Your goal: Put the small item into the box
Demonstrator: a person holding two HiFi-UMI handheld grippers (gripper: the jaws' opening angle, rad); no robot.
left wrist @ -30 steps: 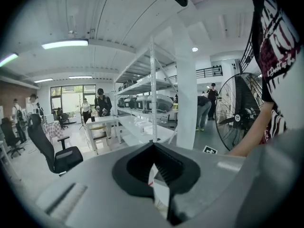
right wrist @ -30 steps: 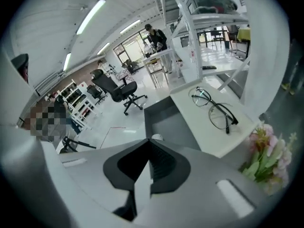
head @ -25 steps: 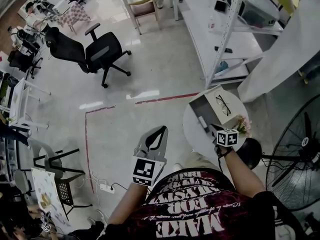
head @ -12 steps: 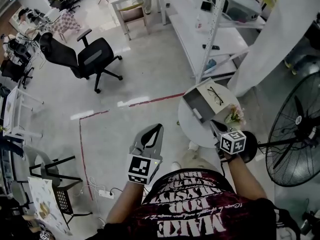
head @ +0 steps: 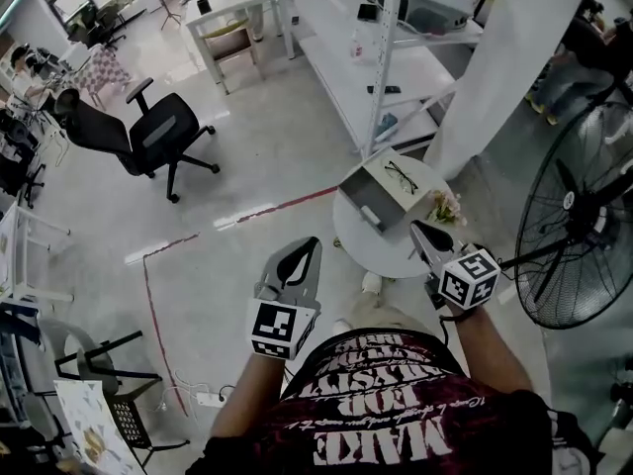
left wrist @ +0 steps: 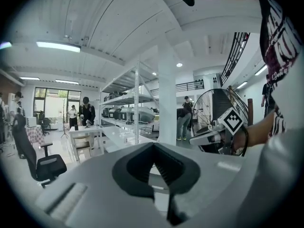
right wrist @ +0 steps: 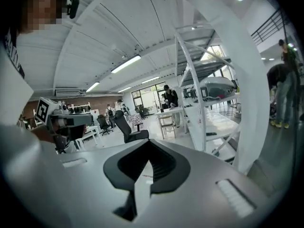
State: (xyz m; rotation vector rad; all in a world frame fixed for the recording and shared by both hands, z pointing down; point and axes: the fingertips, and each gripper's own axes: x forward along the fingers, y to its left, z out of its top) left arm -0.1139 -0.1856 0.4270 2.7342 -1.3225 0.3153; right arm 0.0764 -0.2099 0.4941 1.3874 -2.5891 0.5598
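Hovering near one round table (head: 384, 252) bearing one box (head: 358, 198), two empty grippers, jaws together: left gripper (head: 313, 241), right gripper (head: 415, 228).

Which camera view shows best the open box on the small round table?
The head view. It looks down into the box, which stands open on the round table with eyeglasses inside. The left gripper view and the right gripper view look level across the room and show no box.

The counter (head: 381, 255) is white, the box (head: 358, 198) grey, the chair (head: 163, 132) and fan (head: 579, 245) black, the floor line (head: 292, 203) red. The left hand-held gripper (head: 313, 243) and right hand-held gripper (head: 415, 228) are grey with black-and-white squares.
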